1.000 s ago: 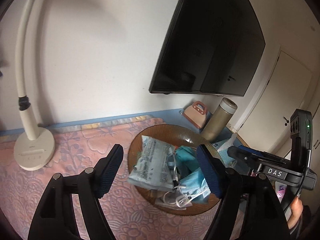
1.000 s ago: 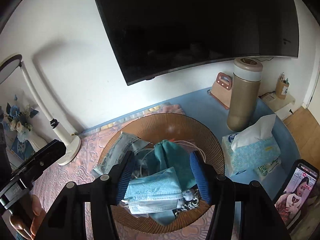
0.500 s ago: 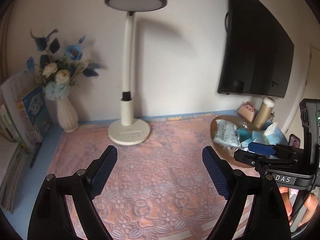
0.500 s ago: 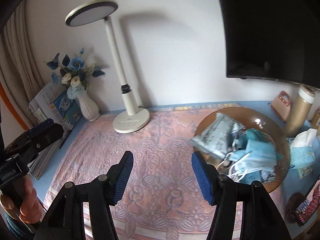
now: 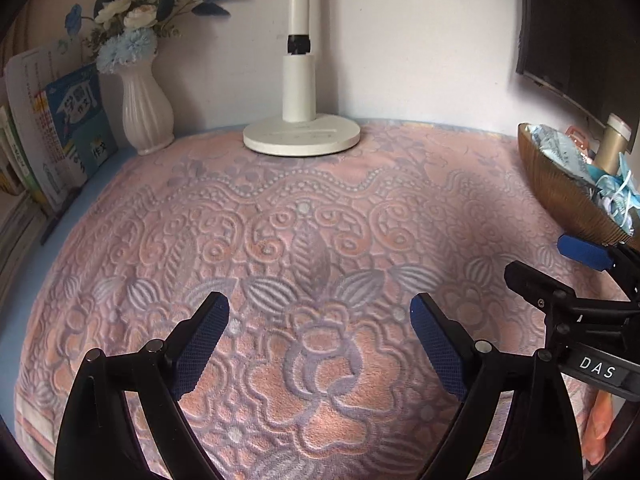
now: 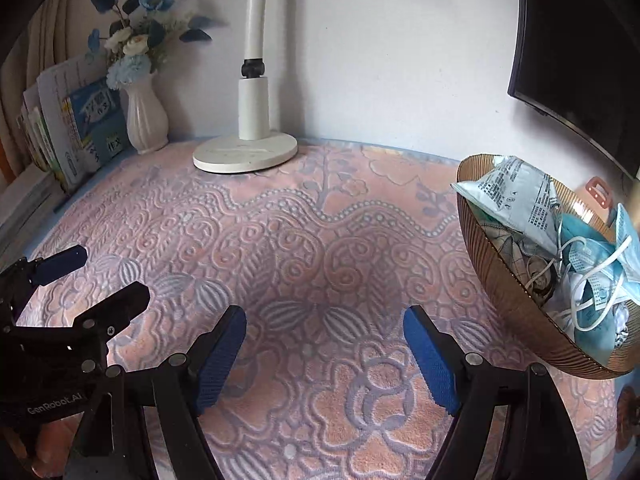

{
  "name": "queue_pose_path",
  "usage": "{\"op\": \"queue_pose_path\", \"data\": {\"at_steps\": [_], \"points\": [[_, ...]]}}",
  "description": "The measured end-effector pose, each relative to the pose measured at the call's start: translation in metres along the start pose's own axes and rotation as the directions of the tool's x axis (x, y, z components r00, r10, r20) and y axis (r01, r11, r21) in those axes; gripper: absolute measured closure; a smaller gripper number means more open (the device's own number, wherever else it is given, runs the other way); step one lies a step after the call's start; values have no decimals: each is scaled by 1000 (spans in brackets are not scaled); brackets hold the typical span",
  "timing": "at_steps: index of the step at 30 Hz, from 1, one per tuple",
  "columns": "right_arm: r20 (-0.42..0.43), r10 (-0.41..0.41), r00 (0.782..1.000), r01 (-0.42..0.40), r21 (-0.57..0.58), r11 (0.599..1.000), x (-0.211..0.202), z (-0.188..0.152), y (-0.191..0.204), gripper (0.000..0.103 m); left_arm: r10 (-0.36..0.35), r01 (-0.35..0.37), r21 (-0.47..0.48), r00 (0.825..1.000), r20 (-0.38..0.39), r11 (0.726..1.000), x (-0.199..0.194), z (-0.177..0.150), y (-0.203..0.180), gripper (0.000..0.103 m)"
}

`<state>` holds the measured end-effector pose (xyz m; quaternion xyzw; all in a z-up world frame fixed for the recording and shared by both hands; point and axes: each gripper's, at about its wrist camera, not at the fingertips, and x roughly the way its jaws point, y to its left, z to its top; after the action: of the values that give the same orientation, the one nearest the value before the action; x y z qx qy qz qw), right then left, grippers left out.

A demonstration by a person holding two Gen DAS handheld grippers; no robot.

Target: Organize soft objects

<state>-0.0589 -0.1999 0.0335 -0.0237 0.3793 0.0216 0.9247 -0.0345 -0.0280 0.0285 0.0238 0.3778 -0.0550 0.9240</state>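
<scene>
While my left gripper and right gripper are opening, nothing sits between them. The bowl of masks lies right of both.

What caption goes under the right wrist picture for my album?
Right gripper, empty with jaws opening, over the pink blanket beside a bowl of face masks.

The left gripper hangs over the middle of the pink embossed blanket, its jaws opening with nothing between them. At the blanket's far edge stands a white lamp base; a white vase of flowers occupies the far left corner. The brown bowl of masks sits at the right edge, with the right gripper just before it.
</scene>
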Motion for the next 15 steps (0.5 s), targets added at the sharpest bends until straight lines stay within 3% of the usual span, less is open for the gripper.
{"op": "queue_pose_path", "data": {"at_steps": [3, 9, 15], "points": [[-56, 7, 998, -5, 40, 999, 13, -3, -7, 23, 36, -36, -1, 999, 33, 999, -6, -2, -1, 11], [-39, 18, 999, -15, 64, 998, 9, -4, -13, 21, 79, -80, 18, 996, 51, 997, -7, -5, -6, 11], [-24, 2, 1000, 0, 82, 997, 5, -6, -14, 12, 98, -100, 34, 994, 53, 994, -6, -5, -10, 11]]}}
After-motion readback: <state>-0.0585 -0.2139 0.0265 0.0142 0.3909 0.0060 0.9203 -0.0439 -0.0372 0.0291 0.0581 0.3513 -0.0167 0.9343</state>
